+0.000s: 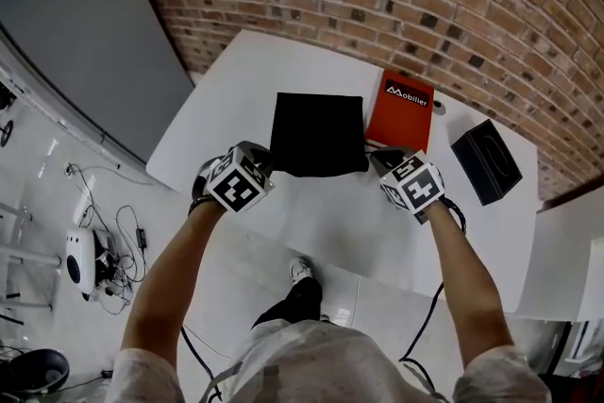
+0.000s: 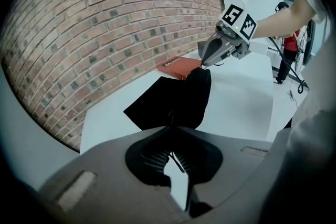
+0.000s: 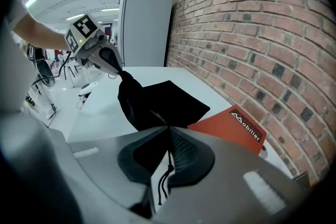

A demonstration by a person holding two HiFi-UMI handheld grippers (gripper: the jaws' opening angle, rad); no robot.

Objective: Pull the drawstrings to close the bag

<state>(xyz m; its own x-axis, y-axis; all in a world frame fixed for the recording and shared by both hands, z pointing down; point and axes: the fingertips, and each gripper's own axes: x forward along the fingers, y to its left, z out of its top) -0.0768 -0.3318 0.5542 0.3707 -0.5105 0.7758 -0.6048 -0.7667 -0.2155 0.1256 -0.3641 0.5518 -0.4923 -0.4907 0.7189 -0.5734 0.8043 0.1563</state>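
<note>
The black bag (image 1: pixel 318 132) lies in the middle of the worktop (image 1: pixel 321 212), with its mouth toward the near edge. The left tool (image 1: pixel 268 167) and the right tool (image 1: pixel 375 158) each clamp a drawstring (image 3: pixel 167 165) at its sides. The best way is probably to pull both outward evenly and level, so that the mouth gathers closed.

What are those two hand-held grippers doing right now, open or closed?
Left hand-held gripper: closed, pinching a thin black drawstring of the black fabric bag.
Right hand-held gripper: closed, pinching the bag's other thin black drawstring.
</note>
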